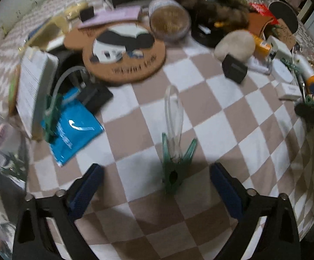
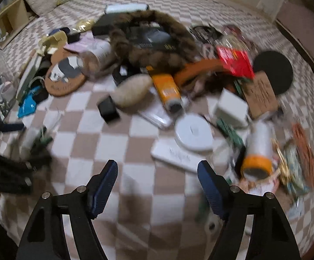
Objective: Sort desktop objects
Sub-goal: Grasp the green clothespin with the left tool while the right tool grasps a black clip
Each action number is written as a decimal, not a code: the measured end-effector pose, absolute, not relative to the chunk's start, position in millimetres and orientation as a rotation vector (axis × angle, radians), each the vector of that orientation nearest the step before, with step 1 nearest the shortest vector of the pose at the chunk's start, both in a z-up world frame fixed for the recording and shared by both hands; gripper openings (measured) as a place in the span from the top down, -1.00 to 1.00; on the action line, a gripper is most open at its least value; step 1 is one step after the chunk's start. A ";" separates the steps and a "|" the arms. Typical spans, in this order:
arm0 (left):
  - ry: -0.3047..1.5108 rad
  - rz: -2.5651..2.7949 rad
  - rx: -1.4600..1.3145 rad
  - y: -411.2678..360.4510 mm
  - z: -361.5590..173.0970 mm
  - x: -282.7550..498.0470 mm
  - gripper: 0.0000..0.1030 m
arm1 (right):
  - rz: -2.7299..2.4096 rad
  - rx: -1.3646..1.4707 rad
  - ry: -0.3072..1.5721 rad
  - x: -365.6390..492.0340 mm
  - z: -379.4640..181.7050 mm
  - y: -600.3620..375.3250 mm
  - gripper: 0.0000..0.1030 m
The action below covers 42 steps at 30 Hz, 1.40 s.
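Checkered cloth (image 1: 200, 99), blurred clutter, left gripper (image 1: 157, 181) wide, right gripper (image 2: 158, 178) empty, parted.

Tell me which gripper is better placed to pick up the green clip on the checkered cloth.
Left. The green clip lies centred just ahead of the left gripper, whose jaws are open on either side of it. The right gripper faces bare checkered cloth.
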<state>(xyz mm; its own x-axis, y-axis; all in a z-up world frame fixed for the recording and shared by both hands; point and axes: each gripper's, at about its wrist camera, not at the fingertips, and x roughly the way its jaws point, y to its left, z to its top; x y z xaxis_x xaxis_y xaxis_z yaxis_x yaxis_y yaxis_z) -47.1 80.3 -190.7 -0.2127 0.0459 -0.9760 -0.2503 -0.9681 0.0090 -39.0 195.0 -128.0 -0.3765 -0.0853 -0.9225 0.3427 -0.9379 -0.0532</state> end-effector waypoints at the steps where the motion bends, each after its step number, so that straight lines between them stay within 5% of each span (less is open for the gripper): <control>1: 0.247 2.297 -1.833 80.0 -191.2 -46.1 -0.89 | -2.378 1.554 0.349 -42.7 -127.4 191.6 -0.48; 11: 0.239 2.255 -1.796 77.9 -184.7 -39.0 -0.49 | -2.327 1.438 0.426 -72.1 -143.3 158.9 -0.48; 16: 0.213 2.240 -1.770 72.4 -179.0 -38.8 0.09 | -2.299 1.457 0.409 -75.4 -154.9 156.8 -0.48; 22: 0.165 2.218 -1.769 58.0 -175.7 -42.3 0.54 | -2.270 1.489 0.394 -76.2 -166.6 148.7 -0.48; 31: 0.121 2.202 -1.743 31.4 -174.6 -45.3 0.64 | -2.257 1.435 0.389 -72.2 -163.7 137.3 -0.47; 33: 0.121 2.205 -1.741 28.9 -171.9 -43.6 0.64 | -2.237 1.428 0.389 -69.6 -163.3 135.5 -0.22; 38: 0.188 2.248 -1.727 24.5 -168.0 -36.8 0.64 | -2.209 1.417 0.397 -63.5 -163.5 135.4 -0.10; 42: 0.221 2.267 -1.717 19.7 -168.5 -36.3 0.64 | -2.151 1.441 0.297 -62.2 -159.2 142.7 0.30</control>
<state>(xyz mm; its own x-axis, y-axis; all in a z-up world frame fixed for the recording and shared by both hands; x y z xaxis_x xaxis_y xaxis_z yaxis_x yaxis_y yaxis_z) -36.3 19.7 -168.5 -0.2489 0.1353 -0.9590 -0.3181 -0.9467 -0.0510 -62.2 142.7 -159.2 -0.2916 -0.3038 -0.9070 0.5383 -0.8360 0.1069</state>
